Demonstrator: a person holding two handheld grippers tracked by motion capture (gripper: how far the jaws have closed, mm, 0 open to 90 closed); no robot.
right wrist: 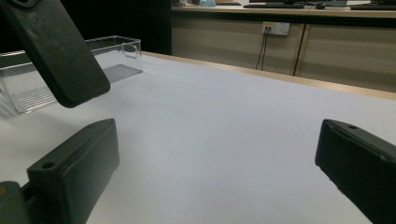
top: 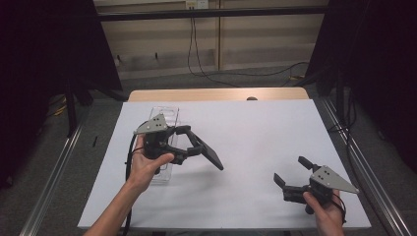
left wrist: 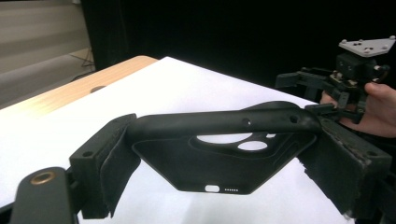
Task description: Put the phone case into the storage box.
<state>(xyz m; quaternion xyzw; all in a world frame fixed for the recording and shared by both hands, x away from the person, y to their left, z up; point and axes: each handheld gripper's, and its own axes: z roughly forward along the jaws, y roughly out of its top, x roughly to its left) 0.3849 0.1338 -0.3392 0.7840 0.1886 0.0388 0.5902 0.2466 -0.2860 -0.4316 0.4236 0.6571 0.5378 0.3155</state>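
Left tool (left wrist: 219,154) grips black phone case (left wrist: 219,158) crosswise (tilted downward); right tool (top: 295,178) gapes empty.

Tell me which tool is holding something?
The left tool, the one beside the clear plastic box. It is shut on a black phone case, lifted off the white table. The right tool is open with nothing between its jaws.

A white sheet (top: 246,132) is covering most of the worktop (top: 216,94), spreading out under the left claw (top: 194,145) and the right claw (top: 291,169). Bare wood is peeking out along the edge beyond them. Further back, black cables (top: 196,59) are hanging from a wall socket (top: 195,4) and trailing over grey carpet (top: 162,81).
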